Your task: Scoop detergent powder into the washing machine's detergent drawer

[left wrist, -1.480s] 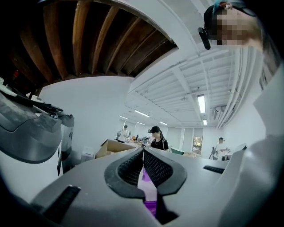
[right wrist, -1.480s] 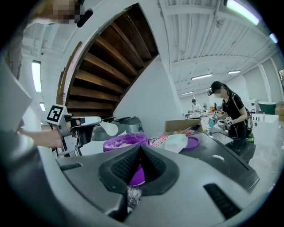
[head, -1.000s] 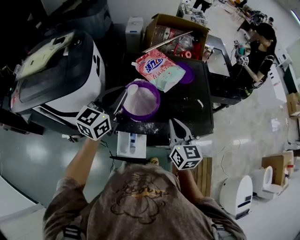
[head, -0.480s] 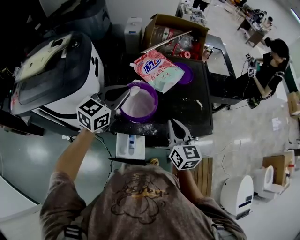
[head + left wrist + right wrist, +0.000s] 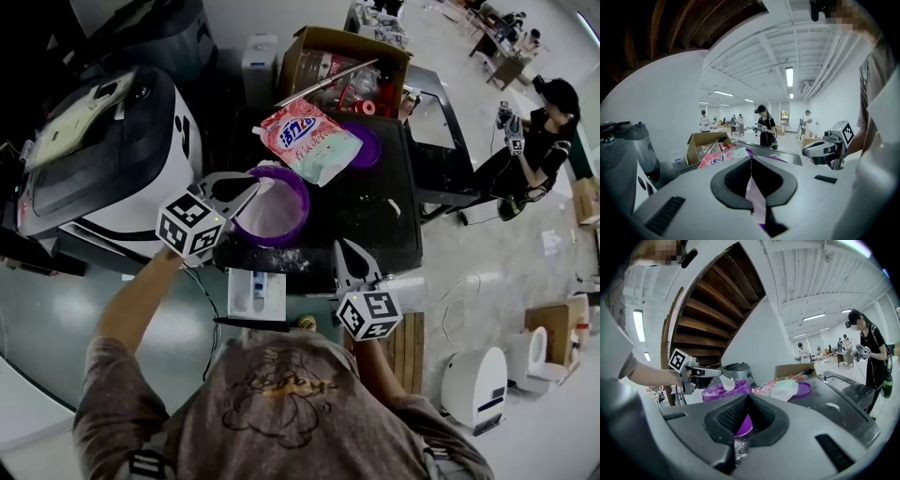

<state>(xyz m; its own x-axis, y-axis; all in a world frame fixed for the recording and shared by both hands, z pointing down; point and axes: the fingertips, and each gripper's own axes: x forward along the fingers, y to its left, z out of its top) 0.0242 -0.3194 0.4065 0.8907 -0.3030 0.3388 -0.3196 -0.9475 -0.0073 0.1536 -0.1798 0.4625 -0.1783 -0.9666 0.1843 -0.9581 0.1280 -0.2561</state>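
My left gripper is shut on the handle of a white scoop. It holds the scoop over the left rim of the purple tub of powder. In the right gripper view the scoop hangs just above the tub. A thin pale handle shows between the shut pads of the left gripper. The white detergent drawer stands pulled out below the table's near edge. My right gripper is shut and holds nothing, near the table's front edge, right of the drawer. The right gripper points at the tub.
A pink detergent bag and a purple lid lie behind the tub on the black table. Spilled powder dusts the front edge. The washing machine stands left, a cardboard box behind. A person stands far right.
My left gripper with the scoop has drifted a little away from me along the tub's left rim. The right gripper has stayed put. The person at the far right has moved.
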